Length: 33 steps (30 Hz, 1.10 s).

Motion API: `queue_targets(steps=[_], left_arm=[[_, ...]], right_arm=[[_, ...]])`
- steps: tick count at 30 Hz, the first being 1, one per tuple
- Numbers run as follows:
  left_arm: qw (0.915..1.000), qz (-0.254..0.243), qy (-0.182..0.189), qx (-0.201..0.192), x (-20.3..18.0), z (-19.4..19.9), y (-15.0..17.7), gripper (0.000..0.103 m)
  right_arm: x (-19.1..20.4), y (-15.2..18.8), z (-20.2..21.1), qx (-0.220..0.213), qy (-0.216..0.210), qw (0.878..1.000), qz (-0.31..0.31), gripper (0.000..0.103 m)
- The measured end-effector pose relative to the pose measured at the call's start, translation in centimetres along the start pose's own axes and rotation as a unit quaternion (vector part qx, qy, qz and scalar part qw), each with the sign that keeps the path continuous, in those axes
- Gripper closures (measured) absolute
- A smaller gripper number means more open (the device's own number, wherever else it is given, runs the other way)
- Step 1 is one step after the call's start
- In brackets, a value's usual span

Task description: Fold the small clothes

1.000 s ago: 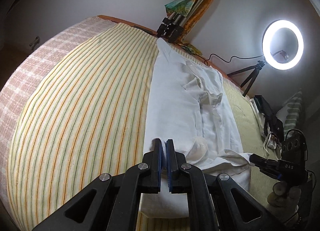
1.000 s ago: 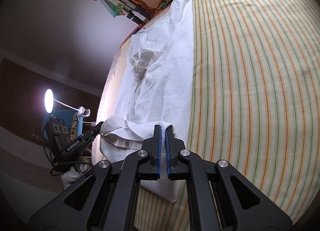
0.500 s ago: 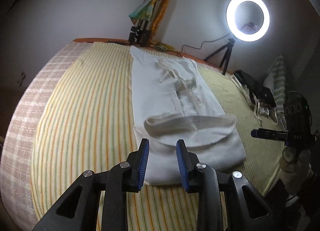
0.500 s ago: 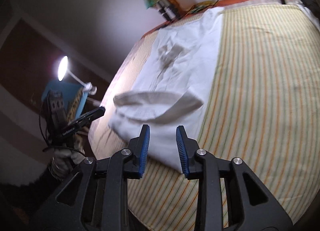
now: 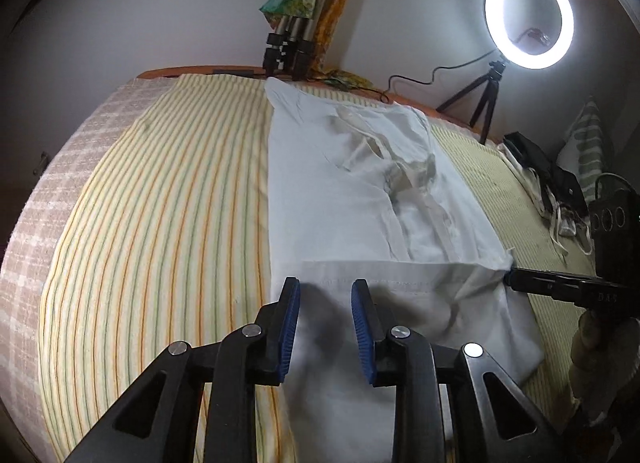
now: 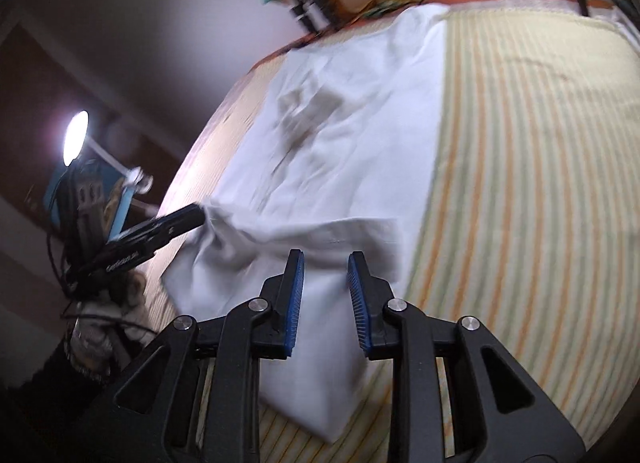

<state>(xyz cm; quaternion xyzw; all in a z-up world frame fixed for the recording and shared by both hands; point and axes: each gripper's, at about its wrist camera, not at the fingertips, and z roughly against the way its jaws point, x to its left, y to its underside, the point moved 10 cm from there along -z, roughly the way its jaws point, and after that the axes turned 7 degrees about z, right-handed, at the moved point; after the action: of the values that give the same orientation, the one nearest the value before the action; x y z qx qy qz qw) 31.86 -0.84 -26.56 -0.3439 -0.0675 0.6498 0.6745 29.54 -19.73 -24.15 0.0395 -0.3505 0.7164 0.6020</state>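
A white shirt (image 5: 352, 191) lies lengthwise on the striped bed cover (image 5: 160, 223), collar at the far end. Its near hem is folded over into a flat band (image 5: 400, 295). My left gripper (image 5: 325, 323) is open and empty just above the near left part of that fold. The shirt also shows in the right wrist view (image 6: 340, 151), blurred. My right gripper (image 6: 325, 295) is open and empty above the fold's near right part (image 6: 320, 247). Each view shows the other gripper's dark fingers (image 5: 560, 287) (image 6: 160, 229) at the fold's far corner.
A ring light on a tripod (image 5: 528, 11) stands at the far right. A folded tripod with a colourful cloth (image 5: 296, 39) leans at the head of the bed. A black bag and cords (image 5: 552, 179) lie on the right edge. A lit lamp (image 6: 76, 137) stands beside the bed.
Both grippers were shut on the hem one second ago, then opened and released it. The hem now lies flat as a fold, and both grippers have moved in low over it.
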Motion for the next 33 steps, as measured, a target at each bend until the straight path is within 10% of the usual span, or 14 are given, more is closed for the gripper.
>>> queue_targets(steps=[23, 33], left_arm=[[0.9913, 0.077, 0.102, 0.031, 1.4, 5.0, 7.1, 0.082], [0.9938, 0.051, 0.082, 0.055, 1.9, 4.6, 8.0, 0.097]], right_arm=[[3.0, 8.4, 3.8, 0.004, -0.060, 0.996, -0.072, 0.070], [2.2, 8.4, 4.2, 0.006, -0.039, 0.997, -0.064, 0.098]])
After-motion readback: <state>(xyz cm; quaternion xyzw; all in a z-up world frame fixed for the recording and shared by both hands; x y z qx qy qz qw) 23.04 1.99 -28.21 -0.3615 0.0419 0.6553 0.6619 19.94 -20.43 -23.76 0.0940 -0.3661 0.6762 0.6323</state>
